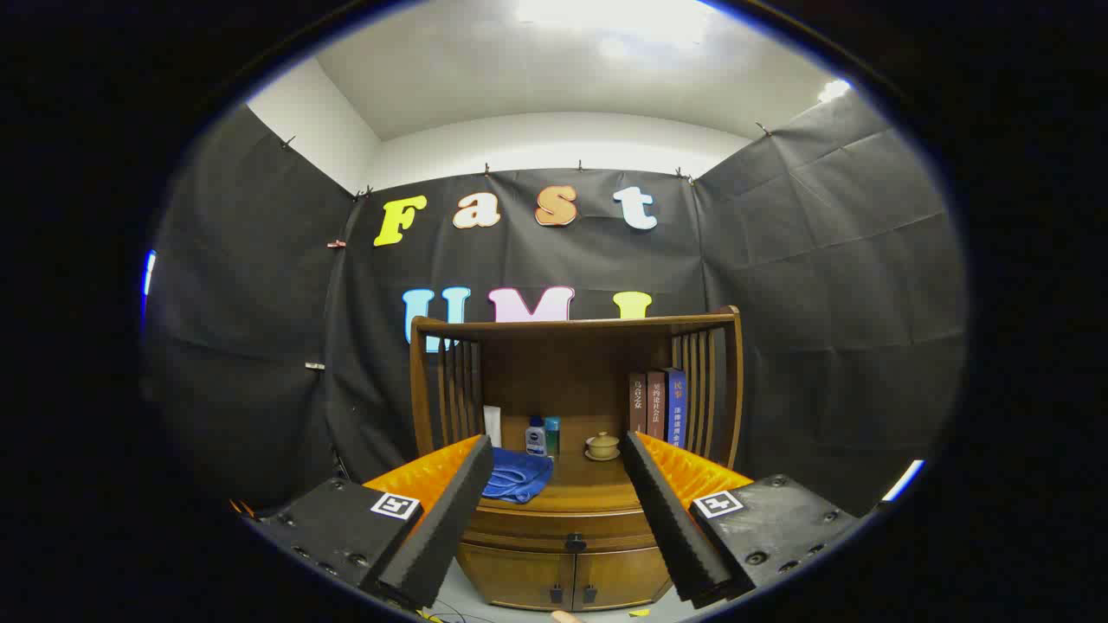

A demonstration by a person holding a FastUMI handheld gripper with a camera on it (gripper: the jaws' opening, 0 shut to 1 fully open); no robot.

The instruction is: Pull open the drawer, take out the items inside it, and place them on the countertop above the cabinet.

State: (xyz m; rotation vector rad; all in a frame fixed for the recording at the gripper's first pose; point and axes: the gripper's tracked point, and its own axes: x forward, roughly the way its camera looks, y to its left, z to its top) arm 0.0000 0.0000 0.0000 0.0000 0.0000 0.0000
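Note:
A small wooden cabinet (567, 562) stands ahead of me against the black cloth wall. Its drawer (563, 526) sits closed under the countertop (580, 489), with a dark knob (576, 543) at its middle. My gripper (558, 459) is open, fingers wide apart, held some way back from the cabinet and slightly above the countertop. Nothing is between the fingers; the drawer knob shows in the gap between them, lower down. What lies inside the drawer is hidden.
On the countertop lie a blue cloth (518, 476), a small blue-capped bottle (536, 437), a teal bottle (552, 435) and a lidded tea cup on a saucer (602, 446). Books (658, 407) stand at the right. Slatted sides and a top rail frame it. Two doors (563, 575) sit below the drawer.

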